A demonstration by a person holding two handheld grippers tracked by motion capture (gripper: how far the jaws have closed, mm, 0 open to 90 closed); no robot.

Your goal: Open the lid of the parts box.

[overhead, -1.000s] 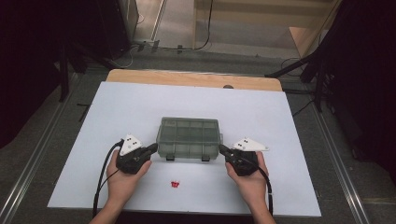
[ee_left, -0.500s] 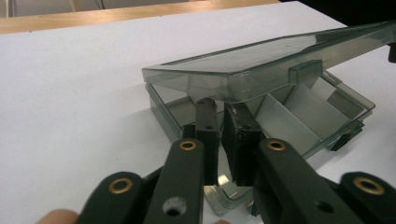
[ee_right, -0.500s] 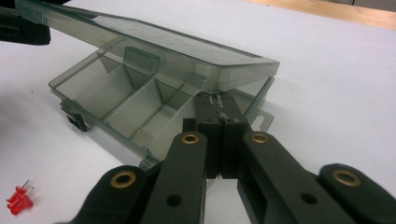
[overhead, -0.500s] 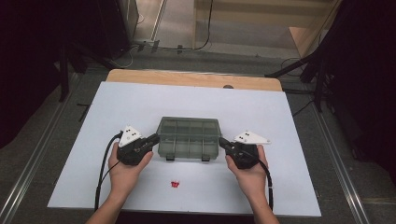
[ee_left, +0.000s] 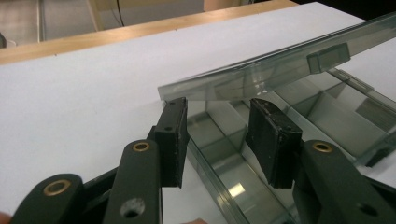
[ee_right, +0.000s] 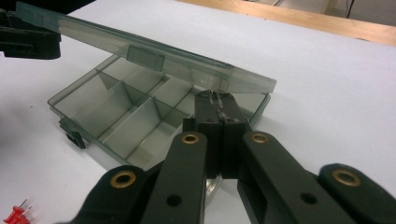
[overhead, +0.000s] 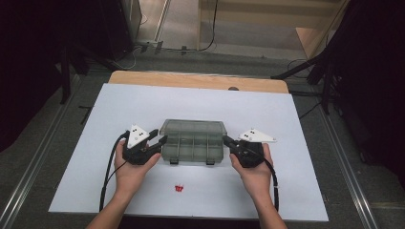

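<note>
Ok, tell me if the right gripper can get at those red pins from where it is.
Probably yes: the red pins lie on bare table in front of the box, nothing between them and the right gripper; its shut jaws must open first.

Both forearms are bare, with no sleeve at the wrist. Each hand holds a black gripper, the left gripper and the right gripper, topped by a pale grey three-cornered plate bearing small dark dots, and a black cable trails from each toward 6 o'clock. Close up, the jaw links carry brass-ringed pivots and end in flat black rectangular pads.
</note>
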